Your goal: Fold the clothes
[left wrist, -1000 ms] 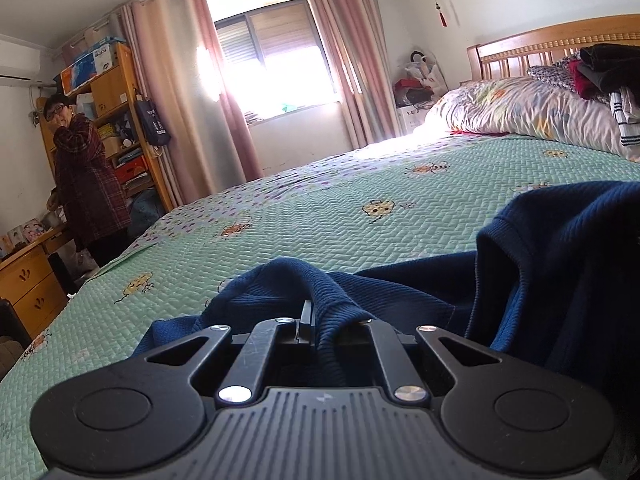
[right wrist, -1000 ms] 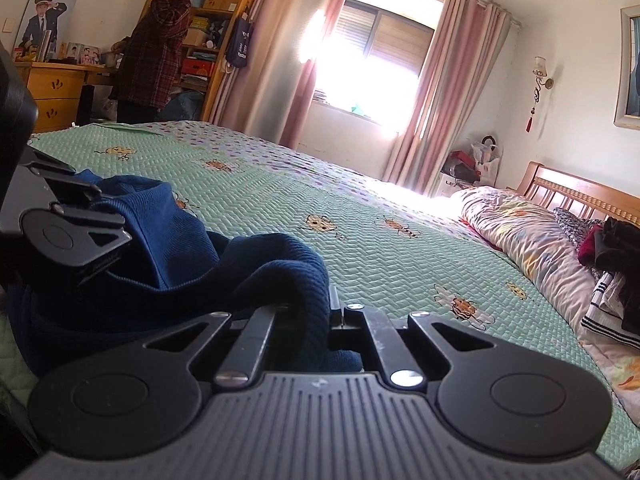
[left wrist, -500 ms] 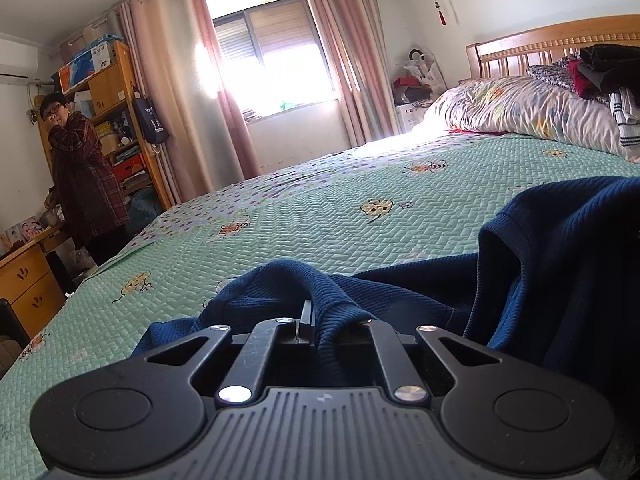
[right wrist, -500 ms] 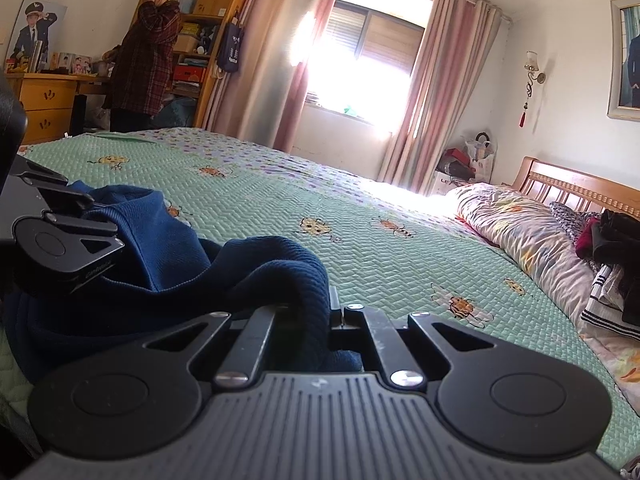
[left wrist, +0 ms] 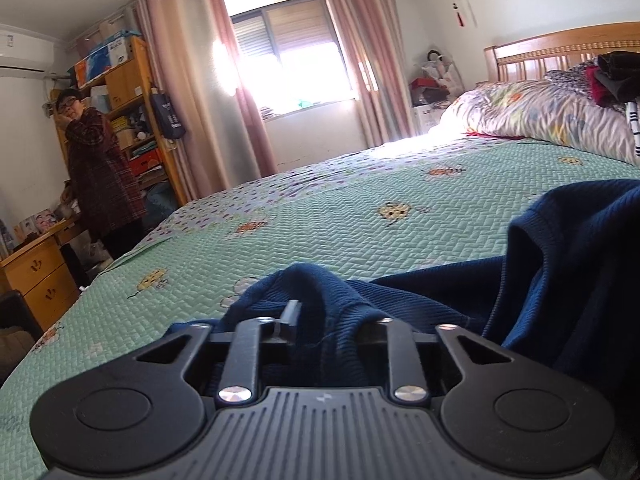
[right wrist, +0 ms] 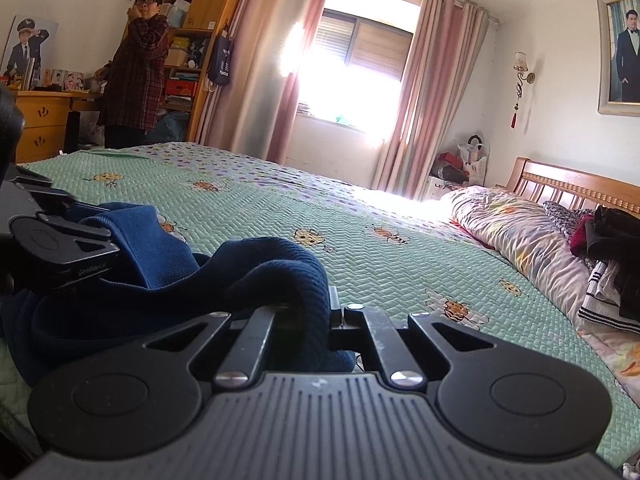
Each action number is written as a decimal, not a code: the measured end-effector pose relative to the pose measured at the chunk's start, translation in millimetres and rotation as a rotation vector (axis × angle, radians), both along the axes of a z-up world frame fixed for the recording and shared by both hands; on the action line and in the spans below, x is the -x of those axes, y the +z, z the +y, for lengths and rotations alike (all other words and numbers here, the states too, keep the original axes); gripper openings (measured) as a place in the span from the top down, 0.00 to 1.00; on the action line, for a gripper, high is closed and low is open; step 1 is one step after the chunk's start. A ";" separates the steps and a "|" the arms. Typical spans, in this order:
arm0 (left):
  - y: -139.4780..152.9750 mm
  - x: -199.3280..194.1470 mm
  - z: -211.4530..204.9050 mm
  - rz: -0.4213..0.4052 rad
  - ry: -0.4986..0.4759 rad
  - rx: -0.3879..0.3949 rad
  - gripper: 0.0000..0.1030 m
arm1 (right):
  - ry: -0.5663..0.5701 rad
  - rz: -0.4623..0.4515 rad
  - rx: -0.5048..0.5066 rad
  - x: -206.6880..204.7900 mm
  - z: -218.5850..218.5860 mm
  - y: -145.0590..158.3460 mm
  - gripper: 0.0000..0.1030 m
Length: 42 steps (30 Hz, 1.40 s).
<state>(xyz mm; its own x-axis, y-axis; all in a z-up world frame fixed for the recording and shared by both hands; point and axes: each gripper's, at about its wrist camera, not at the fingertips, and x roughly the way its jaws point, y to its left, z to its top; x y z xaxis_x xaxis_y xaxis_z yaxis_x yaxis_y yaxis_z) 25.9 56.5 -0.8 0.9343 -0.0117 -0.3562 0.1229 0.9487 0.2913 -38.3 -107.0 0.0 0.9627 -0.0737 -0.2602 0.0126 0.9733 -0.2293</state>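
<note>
A navy blue knit sweater [left wrist: 560,272] lies bunched on the green quilted bed [left wrist: 360,216]. My left gripper [left wrist: 320,320] is shut on a fold of the sweater, which covers most of its fingers. My right gripper [right wrist: 320,308] is shut on another thick fold of the sweater [right wrist: 272,268], held just above the bed. In the right wrist view the left gripper [right wrist: 52,240] shows at the far left, with blue cloth hanging from it.
A rolled floral duvet [right wrist: 520,232] and a pile of dark clothes [right wrist: 612,240] lie at the wooden headboard [left wrist: 560,48]. A person in a plaid coat [right wrist: 136,68] stands by the shelves [left wrist: 128,92] and dresser [left wrist: 36,276] beyond the bed.
Both grippers have lowered and tilted slightly with the sweater still held. The person by the shelves has shifted a little.
</note>
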 end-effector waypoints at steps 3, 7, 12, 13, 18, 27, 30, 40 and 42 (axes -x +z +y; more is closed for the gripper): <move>2.9 9.2 5.6 -0.038 0.003 -0.011 0.17 | -0.017 -0.034 -0.010 3.4 -5.2 6.6 0.95; 2.2 15.1 9.7 -0.037 -0.013 -0.033 0.13 | -0.040 -0.123 -0.013 6.4 -10.8 25.2 0.95; 7.7 20.7 15.0 -0.056 -0.031 -0.021 0.08 | -0.075 -0.233 0.000 5.9 -21.7 53.3 0.95; 10.2 21.7 15.2 -0.066 -0.033 -0.012 0.08 | -0.086 -0.238 0.005 4.9 -24.4 53.2 0.95; 11.4 17.5 12.4 -0.066 -0.031 -0.027 0.07 | -0.077 -0.055 0.086 -3.4 -25.4 15.6 0.95; -5.4 29.3 19.9 -0.079 -0.130 -0.214 0.07 | -0.005 0.089 0.114 15.5 -18.1 -35.1 0.58; -7.2 34.4 24.7 -0.104 -0.169 -0.293 0.07 | 0.029 0.049 0.175 24.2 -10.8 -31.6 0.51; -3.4 39.1 27.9 -0.122 -0.158 -0.299 0.05 | 0.171 0.009 0.440 53.1 4.6 -19.5 0.30; -5.0 40.8 25.6 -0.125 -0.170 -0.307 0.05 | 0.124 0.032 0.477 51.9 -2.6 -21.1 0.30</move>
<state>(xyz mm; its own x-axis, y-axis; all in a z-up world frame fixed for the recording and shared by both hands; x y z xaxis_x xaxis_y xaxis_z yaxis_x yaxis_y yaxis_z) -15.0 82.1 -5.8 0.9646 -0.0811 -0.2510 0.2173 0.7839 0.5816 -90.2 -109.5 -21.1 0.9639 -0.0775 -0.2546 -0.1107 0.7533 -0.6483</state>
